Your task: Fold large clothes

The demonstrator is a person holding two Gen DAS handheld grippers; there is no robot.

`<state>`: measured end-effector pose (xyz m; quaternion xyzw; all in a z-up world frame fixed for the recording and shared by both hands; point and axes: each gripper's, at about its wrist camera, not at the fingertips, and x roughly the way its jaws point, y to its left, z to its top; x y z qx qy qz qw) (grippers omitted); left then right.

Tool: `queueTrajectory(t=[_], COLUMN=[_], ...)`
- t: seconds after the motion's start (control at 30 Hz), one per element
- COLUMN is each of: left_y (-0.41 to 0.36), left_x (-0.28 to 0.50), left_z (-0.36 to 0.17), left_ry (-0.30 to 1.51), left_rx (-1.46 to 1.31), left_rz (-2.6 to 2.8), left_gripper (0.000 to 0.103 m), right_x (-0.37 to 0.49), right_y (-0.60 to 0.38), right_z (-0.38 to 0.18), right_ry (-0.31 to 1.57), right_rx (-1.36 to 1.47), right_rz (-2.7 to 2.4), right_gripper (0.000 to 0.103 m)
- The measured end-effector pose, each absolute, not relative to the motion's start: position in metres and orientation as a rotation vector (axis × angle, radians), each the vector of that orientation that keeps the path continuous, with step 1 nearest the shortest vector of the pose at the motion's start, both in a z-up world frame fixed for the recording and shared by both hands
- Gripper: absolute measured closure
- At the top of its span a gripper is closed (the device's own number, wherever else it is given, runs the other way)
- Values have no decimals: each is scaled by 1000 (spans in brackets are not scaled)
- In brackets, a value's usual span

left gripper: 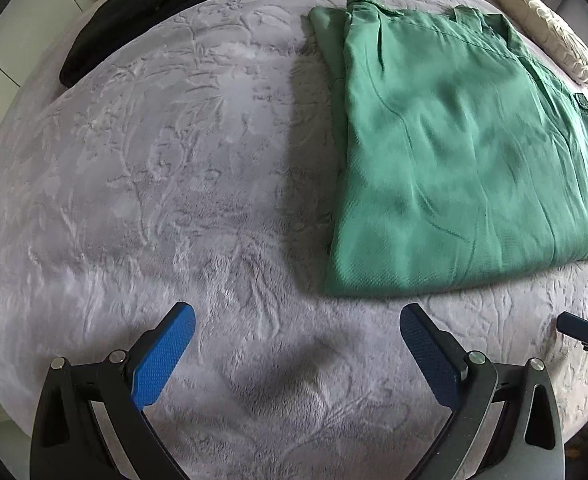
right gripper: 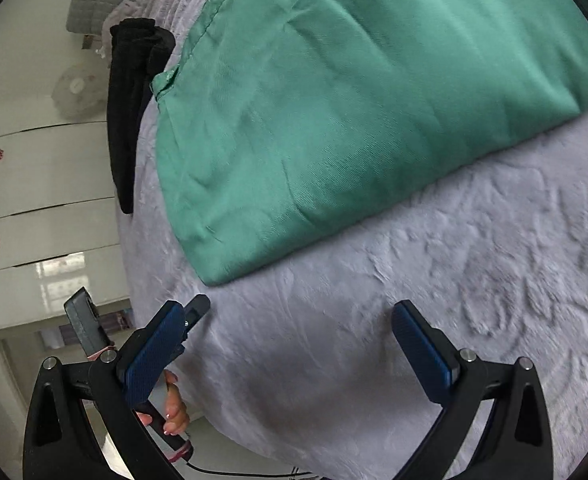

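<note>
A green garment (left gripper: 453, 152) lies folded flat on the grey plush bedspread (left gripper: 154, 200), to the right in the left wrist view. My left gripper (left gripper: 297, 320) is open and empty, hovering over bare bedspread just short of the garment's near edge. In the right wrist view the same green garment (right gripper: 333, 100) fills the upper part. My right gripper (right gripper: 290, 316) is open and empty above the bedspread (right gripper: 453, 280), a little short of the garment's near corner. The other gripper (right gripper: 190, 312) shows behind its left finger.
A black garment (left gripper: 174, 4) lies at the bed's far left edge; it also shows in the right wrist view (right gripper: 130, 112). Beige pillows (left gripper: 545, 28) sit at the far right. White tiled floor (right gripper: 34, 200) and a fan (right gripper: 74, 92) lie beyond the bed.
</note>
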<state>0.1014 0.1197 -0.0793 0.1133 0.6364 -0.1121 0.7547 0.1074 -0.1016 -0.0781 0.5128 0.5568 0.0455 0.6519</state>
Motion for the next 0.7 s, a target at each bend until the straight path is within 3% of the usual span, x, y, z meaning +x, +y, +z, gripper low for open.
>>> queueTrajectory(t=[0.7], left_y=[126], left_x=[118], left_z=[-88], left_ry=[1371], left_rx=[212], left_rz=[-262], left_gripper=[0], right_x=[142], right_y=[-89], right_z=[-98], right_ry=[1097], right_rx=[1342], right_rz=[230], right_gripper=[0])
